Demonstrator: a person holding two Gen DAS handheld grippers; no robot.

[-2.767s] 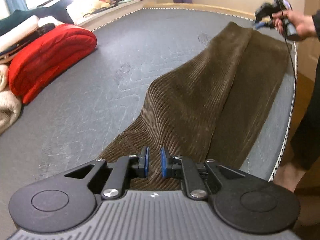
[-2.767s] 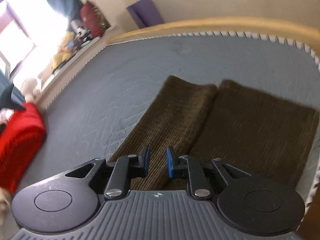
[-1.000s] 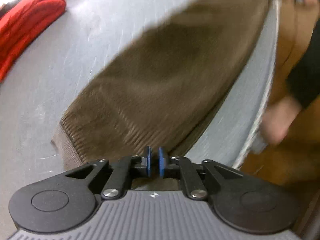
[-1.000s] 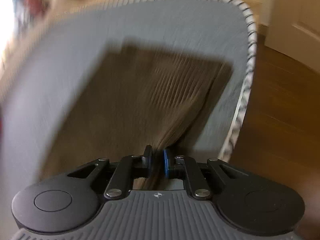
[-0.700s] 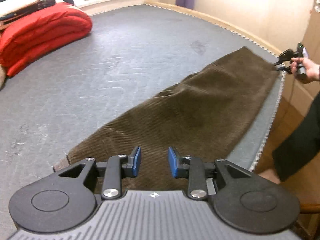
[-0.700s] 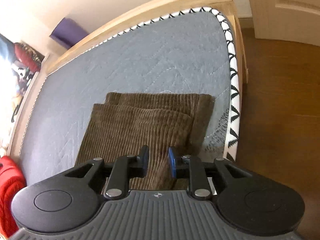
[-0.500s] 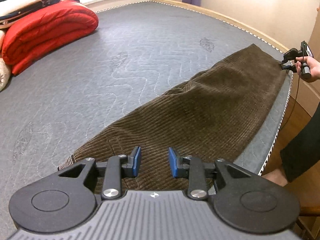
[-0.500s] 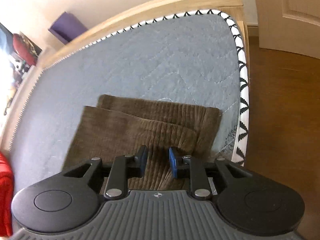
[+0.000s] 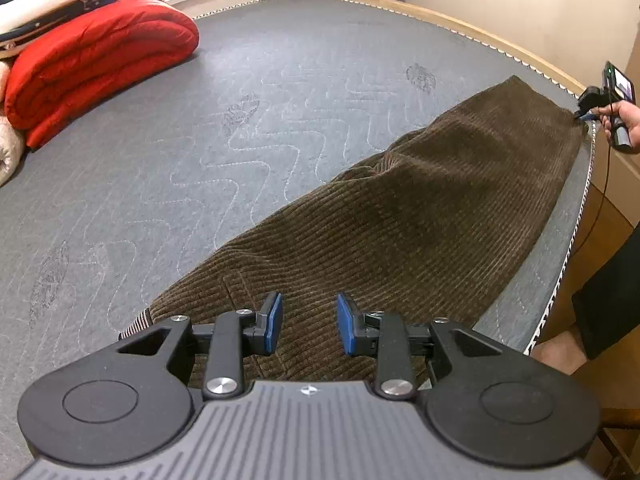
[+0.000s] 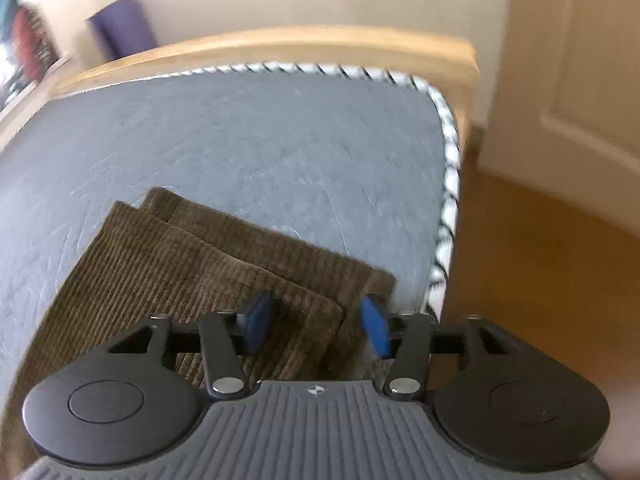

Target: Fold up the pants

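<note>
Since the earlier view, the pants (image 9: 400,216) had gone from spread with two legs side by side to folded lengthwise, one leg on the other, along the right edge of the bed (image 9: 248,128). The left claw (image 9: 308,330) stood open above the waist end, gripping nothing. The right claw (image 10: 316,328) showed its jaws apart astride the stacked hems' corner, though blur hid any contact. A good pinch should catch both layers squarely before carrying them toward the waist.
</note>
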